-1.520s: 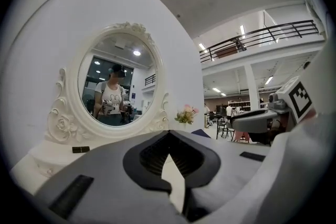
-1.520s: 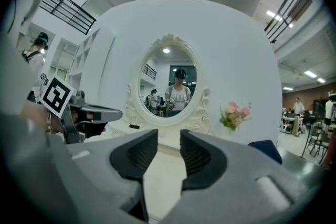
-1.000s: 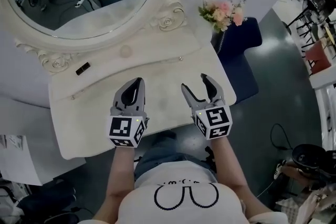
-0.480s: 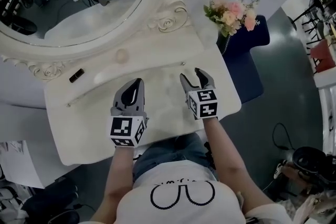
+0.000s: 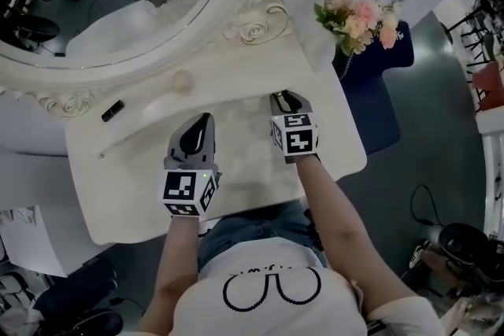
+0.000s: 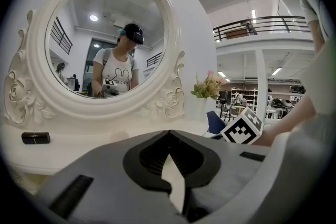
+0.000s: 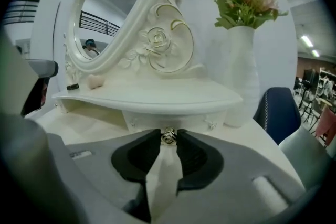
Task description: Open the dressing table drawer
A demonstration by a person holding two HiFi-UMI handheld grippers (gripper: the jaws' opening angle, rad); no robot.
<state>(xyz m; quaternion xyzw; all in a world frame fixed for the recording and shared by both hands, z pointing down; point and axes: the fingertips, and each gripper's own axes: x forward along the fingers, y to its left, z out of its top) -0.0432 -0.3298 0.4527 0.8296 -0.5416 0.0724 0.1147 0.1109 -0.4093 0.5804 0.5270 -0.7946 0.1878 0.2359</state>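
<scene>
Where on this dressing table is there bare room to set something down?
Free: the tabletop left of the left gripper, and the strip between both grippers. Crowded: the right end, with the vase of flowers and the right gripper, jaws closing around the drawer knob.

Reads more like a big open lab or studio hall than a bedroom. The white dressing table (image 5: 118,193) is parked on a bare grey floor (image 5: 425,130), and black cabled gear (image 5: 465,241) is dumped at lower right. A railed mezzanine (image 6: 262,22) and storage shelves (image 6: 247,97) are caught at right in the left gripper view.
</scene>
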